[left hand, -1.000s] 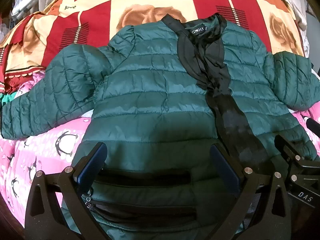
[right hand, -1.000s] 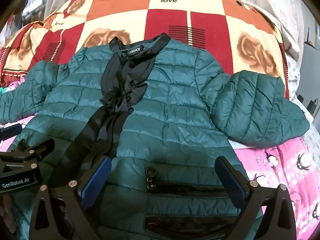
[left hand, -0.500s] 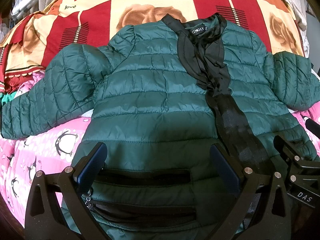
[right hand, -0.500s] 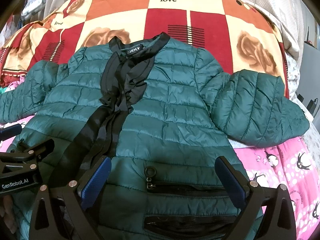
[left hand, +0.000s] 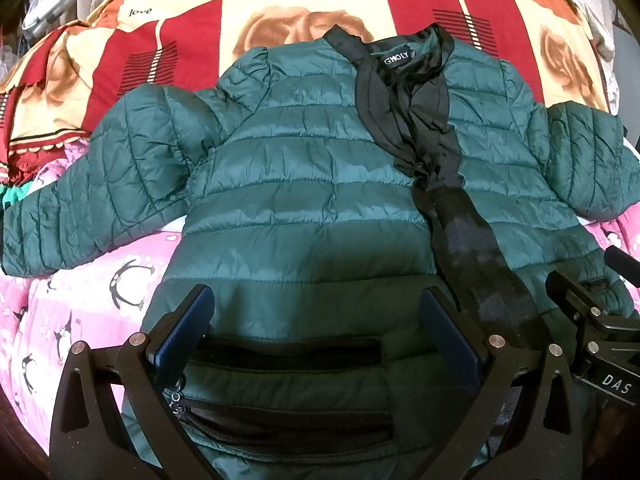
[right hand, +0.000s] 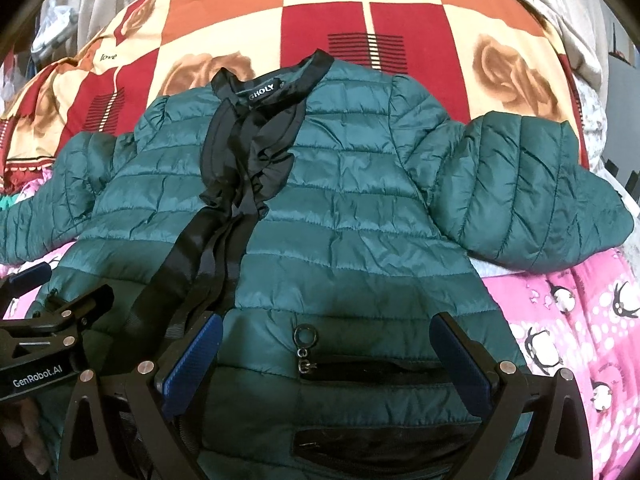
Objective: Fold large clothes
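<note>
Green quilted puffer jacket [left hand: 304,200] flat on bed, collar far, hem under both tongs | left gripper [left hand: 316,320] jaws apart, empty | right gripper [right hand: 326,344] likewise | each sleeve outboard of its own gripper

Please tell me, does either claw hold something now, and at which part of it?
Nothing is held. The left claw and the right claw are both wide open above the lower front of the green jacket, near its pockets.

One green quilted jacket [left hand: 304,200] with two sleeves and two zip pockets; two grippers; two blankets underneath.
</note>
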A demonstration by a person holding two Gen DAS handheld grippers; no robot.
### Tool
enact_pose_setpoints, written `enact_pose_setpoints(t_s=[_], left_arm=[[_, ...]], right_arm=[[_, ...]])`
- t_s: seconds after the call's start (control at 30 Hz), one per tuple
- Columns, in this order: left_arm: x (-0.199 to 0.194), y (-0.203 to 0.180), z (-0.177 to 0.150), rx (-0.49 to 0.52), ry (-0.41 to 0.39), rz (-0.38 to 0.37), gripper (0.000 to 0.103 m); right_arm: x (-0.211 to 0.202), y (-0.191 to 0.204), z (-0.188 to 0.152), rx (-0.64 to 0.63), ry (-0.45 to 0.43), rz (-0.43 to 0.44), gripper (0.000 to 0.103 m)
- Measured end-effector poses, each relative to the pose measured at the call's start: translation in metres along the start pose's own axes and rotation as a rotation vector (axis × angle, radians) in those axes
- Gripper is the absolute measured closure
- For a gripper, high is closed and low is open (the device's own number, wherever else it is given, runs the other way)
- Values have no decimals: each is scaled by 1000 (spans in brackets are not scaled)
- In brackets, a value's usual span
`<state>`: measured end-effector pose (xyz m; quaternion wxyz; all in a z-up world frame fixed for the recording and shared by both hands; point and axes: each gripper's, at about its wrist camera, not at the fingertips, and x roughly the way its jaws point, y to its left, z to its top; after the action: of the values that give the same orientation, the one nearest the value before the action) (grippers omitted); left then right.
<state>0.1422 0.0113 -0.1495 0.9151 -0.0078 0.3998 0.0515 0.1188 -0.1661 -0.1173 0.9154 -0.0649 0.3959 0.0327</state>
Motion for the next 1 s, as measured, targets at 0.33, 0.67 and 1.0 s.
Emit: enact_pose_setpoints(t_s=[0.33, 0.67, 1.0], left_arm=[[-17, 29, 2, -87, -32, -27, 0], [-44, 189, 3, -453, -202, 20, 1], [-32, 345, -36, -652, -332, 108, 1]], right_arm=[[8, 2, -1, -4, 20, -10, 1], [17, 6, -9, -26, 41, -27, 1], [25, 13, -11, -56, 63, -43, 1]])
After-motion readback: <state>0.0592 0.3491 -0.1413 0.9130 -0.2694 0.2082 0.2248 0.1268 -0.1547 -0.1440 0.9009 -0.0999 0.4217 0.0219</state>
